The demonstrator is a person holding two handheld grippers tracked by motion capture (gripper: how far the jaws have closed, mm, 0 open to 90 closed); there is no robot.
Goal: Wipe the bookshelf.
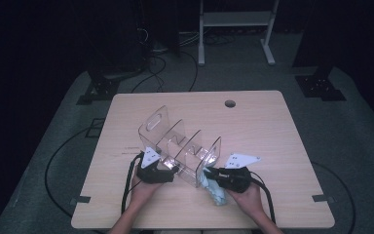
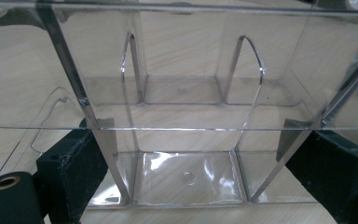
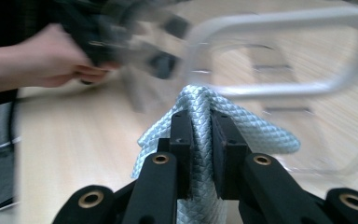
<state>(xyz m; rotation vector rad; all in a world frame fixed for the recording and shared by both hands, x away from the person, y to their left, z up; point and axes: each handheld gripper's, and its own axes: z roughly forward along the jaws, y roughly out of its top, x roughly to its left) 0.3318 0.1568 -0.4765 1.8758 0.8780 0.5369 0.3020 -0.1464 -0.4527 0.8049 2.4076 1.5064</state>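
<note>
A clear acrylic organiser [image 1: 180, 144] with several divider walls stands slantwise on the wooden table [image 1: 263, 126]. My left gripper [image 1: 168, 171] grips its near end. In the left gripper view the two black pads [image 2: 74, 172] press on either side of the organiser [image 2: 186, 116], jaws wide. My right gripper [image 1: 212, 174] is at the organiser's right end, shut on a light blue cloth [image 1: 217, 195]. In the right gripper view the quilted cloth [image 3: 200, 102] bulges up between the pinched jaws of the right gripper [image 3: 201, 135], close to the organiser's blurred handle cut-out [image 3: 279, 18].
A round cable hole [image 1: 230, 103] sits near the table's far edge. Black cables trail over the grey floor at the left [image 1: 58, 161]. A white metal frame [image 1: 236, 19] stands behind the table. The other hand [image 3: 46, 60] appears at the upper left of the right gripper view.
</note>
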